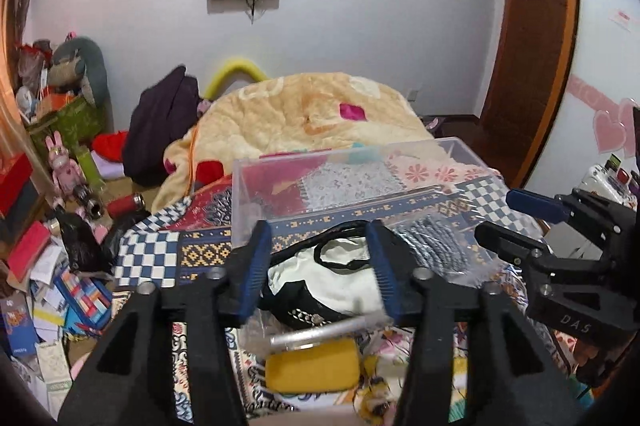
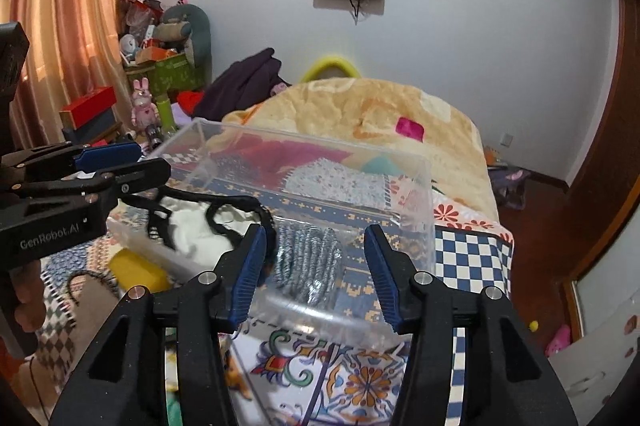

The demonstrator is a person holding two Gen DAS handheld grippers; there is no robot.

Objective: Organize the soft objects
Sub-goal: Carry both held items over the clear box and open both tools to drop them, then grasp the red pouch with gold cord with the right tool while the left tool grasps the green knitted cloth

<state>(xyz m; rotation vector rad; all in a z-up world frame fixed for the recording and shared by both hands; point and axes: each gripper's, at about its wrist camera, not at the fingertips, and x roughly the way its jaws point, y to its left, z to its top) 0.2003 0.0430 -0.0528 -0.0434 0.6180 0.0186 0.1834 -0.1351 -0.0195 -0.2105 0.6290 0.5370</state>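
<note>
A clear plastic box point(image 1: 352, 162) point(image 2: 416, 162) stands on the patterned bed cover. Inside it lie a white soft item with black straps point(image 1: 336, 266) point(image 2: 192, 226) and a grey knitted bundle point(image 1: 440, 238) point(image 2: 308, 262). My left gripper point(image 1: 320, 266) is open and empty, hovering just above the white item. My right gripper point(image 2: 316, 266) is open and empty, above the grey bundle; it also shows at the right of the left wrist view point(image 1: 520, 222). A yellow sponge-like block point(image 1: 312, 366) point(image 2: 136, 270) lies on the cover near the box's front.
A beige fleece blanket point(image 1: 312, 114) point(image 2: 360, 110) is heaped behind the box. A dark garment point(image 1: 160, 130) and cluttered boxes and toys point(image 1: 60, 186) lie left of the bed. A wooden door frame point(image 1: 536, 46) stands at the right.
</note>
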